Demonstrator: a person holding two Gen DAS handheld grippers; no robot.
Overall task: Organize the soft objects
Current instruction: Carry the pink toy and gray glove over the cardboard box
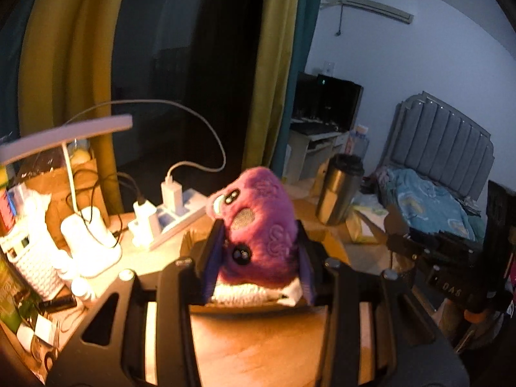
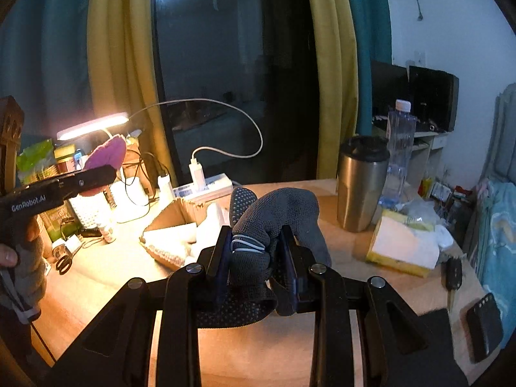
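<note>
My left gripper (image 1: 259,235) is shut on a purple plush slipper (image 1: 258,219) with button eyes and a white knitted cuff, held above the wooden table (image 1: 258,338). It also shows in the right wrist view (image 2: 108,154) at the far left, held by the left gripper (image 2: 96,174). My right gripper (image 2: 256,245) is shut on a grey mesh glove (image 2: 277,216) with dotted grip and white elastic loops, held above an open cardboard box (image 2: 174,219) with white cloth inside.
A steel tumbler (image 2: 361,183), a water bottle (image 2: 398,148), a tissue pack (image 2: 400,248), a car key (image 2: 453,277) and a black device (image 2: 483,325) sit to the right. A power strip (image 2: 203,190), chargers, a lit desk lamp (image 2: 93,125) and clutter stand at left.
</note>
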